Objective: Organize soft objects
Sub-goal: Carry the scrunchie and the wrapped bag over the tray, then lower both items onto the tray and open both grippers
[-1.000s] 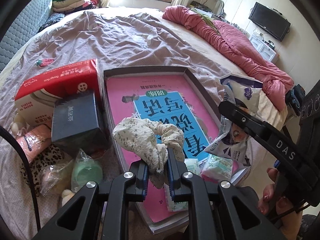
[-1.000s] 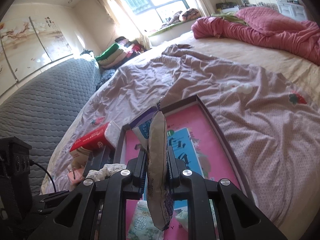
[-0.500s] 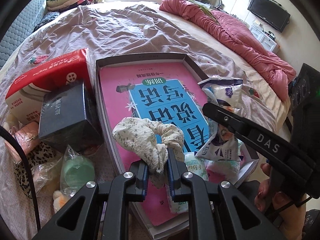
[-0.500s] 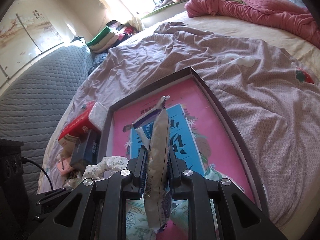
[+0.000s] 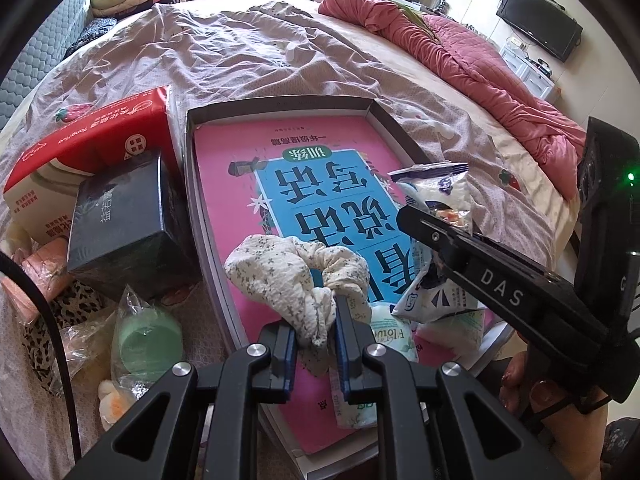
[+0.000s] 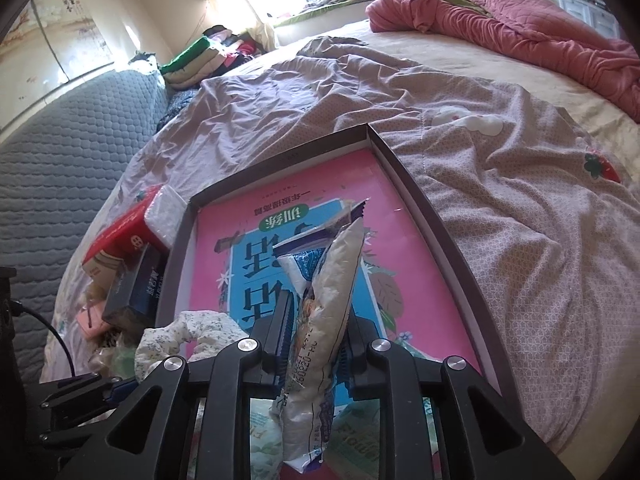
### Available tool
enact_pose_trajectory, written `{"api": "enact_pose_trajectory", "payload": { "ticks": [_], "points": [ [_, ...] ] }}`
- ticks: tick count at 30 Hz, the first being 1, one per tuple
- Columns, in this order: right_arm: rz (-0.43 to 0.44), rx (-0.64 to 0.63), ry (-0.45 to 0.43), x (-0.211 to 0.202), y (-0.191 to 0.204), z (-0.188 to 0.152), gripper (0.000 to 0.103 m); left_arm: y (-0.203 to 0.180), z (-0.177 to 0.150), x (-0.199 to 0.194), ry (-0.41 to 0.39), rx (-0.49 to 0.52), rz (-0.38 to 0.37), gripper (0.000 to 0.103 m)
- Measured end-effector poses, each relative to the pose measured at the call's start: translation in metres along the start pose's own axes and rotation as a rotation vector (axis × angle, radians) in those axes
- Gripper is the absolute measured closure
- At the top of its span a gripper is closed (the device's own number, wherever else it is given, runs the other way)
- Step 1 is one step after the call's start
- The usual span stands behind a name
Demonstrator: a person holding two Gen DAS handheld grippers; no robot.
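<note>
My left gripper (image 5: 316, 320) is shut on a white floral scrunchie (image 5: 288, 276) and holds it over the near end of a dark shallow box (image 5: 280, 104) lined with a pink and blue book (image 5: 320, 168). My right gripper (image 6: 318, 320) is shut on a white and blue plastic packet (image 6: 328, 280), held upright above the same box (image 6: 416, 200). That packet also shows in the left wrist view (image 5: 436, 200), right of the scrunchie. The scrunchie shows in the right wrist view (image 6: 188, 332) at lower left. Green tissue packs (image 5: 390, 332) lie in the box's near end.
Left of the box are a red tissue pack (image 5: 88, 148), a dark blue box (image 5: 124, 220), a bagged green round thing (image 5: 144, 336), leopard cloth (image 5: 44, 344) and a pink item (image 5: 40, 276). A pink quilt (image 5: 460, 52) lies far right on the bed.
Both grippers have dropped and tilted toward the box, which now fills more of each view. The packet and the scrunchie stay gripped.
</note>
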State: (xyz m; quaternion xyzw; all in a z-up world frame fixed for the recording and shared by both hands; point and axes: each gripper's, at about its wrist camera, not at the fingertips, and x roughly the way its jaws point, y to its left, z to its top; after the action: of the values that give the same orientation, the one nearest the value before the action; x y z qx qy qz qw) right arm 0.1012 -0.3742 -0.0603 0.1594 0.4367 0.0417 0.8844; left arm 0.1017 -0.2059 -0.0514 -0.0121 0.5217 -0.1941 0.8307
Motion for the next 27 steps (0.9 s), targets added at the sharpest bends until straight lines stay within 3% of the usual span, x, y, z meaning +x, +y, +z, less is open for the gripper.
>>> {"api": "enact_pose_trajectory", "payload": {
  "ticks": [7,20,27],
  "points": [
    [-0.034,-0.028,0.022,0.007,0.004,-0.002,0.073,0.0,0.001,0.002,0.007,-0.005,-0.004,0.086],
    [-0.075,-0.031,-0.027,-0.004,0.002,0.0,0.057,0.005,0.0,0.007,0.027,-0.036,-0.025,0.084],
    [-0.08,-0.031,-0.033,-0.007,0.001,0.001,0.055,0.005,0.001,0.006,0.03,-0.043,-0.032,0.073]
  ]
}}
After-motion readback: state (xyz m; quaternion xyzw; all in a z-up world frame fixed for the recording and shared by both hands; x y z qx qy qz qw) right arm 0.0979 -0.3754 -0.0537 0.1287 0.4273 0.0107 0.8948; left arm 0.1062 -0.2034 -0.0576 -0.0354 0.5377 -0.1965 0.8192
